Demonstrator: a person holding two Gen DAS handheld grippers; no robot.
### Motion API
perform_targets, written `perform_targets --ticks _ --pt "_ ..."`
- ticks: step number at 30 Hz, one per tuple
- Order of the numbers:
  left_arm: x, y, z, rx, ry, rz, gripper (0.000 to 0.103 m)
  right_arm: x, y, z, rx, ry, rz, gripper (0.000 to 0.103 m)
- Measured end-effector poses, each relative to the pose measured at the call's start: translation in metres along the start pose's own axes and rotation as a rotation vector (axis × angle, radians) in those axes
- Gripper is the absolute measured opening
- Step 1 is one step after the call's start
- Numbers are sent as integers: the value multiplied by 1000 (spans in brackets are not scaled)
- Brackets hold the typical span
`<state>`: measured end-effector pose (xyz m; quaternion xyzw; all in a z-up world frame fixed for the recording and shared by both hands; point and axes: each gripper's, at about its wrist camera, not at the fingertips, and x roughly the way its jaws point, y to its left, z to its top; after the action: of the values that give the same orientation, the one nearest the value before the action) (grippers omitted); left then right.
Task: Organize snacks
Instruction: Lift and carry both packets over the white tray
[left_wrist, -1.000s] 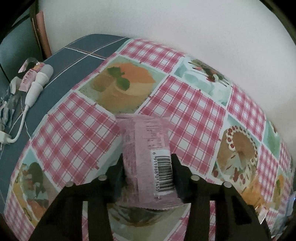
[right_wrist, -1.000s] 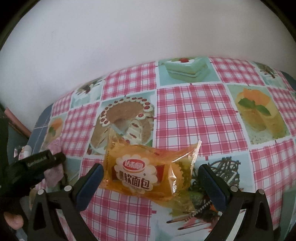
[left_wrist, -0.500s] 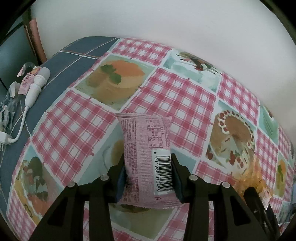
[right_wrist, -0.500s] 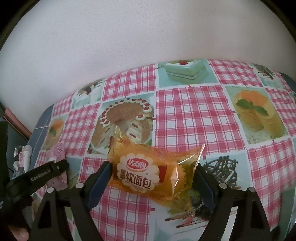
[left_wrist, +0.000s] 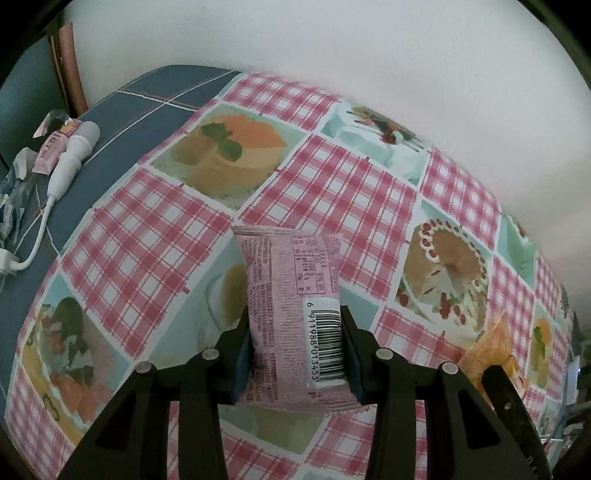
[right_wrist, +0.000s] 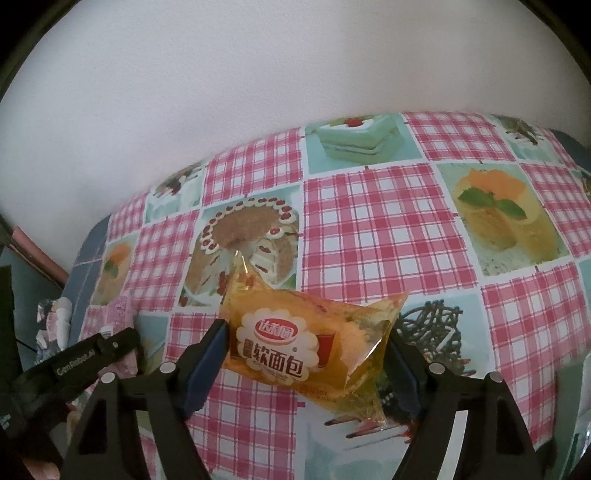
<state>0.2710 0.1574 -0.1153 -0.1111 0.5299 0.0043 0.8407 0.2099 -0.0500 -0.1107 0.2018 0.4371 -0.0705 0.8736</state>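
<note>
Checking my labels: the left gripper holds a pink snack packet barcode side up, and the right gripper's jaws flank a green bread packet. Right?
Not quite: the bread packet between the closing jaws of the right gripper is orange, as the right wrist view shows. The left gripper does hold the pink snack packet barcode side up.

Glossy orange plastic wrapper (right_wrist: 306, 341), matt pink packet (left_wrist: 293, 314), smooth tablecloth (left_wrist: 155, 236)
</note>
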Motion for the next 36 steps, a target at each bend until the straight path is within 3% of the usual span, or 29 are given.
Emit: perform_targets --ticks 17,22,24,29,36 --pt "-39 3 6 -16 -18 -41 43 -32 -5 10 31 5 -51 80" --pt "-62 -1 8 -3 -32 -40 43 -59 -4 13 22 -8 -65 72" --pt "-70 -3 7 4 -28 -36 43 -64 -4 12 9 -5 -74 67" --pt "-74 3 1 -5 11 -11 43 -59 -5 4 -19 68 -63 67" --pt "-60 14 -5 -17 49 13 43 -48 8 2 -147 54 -83 68"
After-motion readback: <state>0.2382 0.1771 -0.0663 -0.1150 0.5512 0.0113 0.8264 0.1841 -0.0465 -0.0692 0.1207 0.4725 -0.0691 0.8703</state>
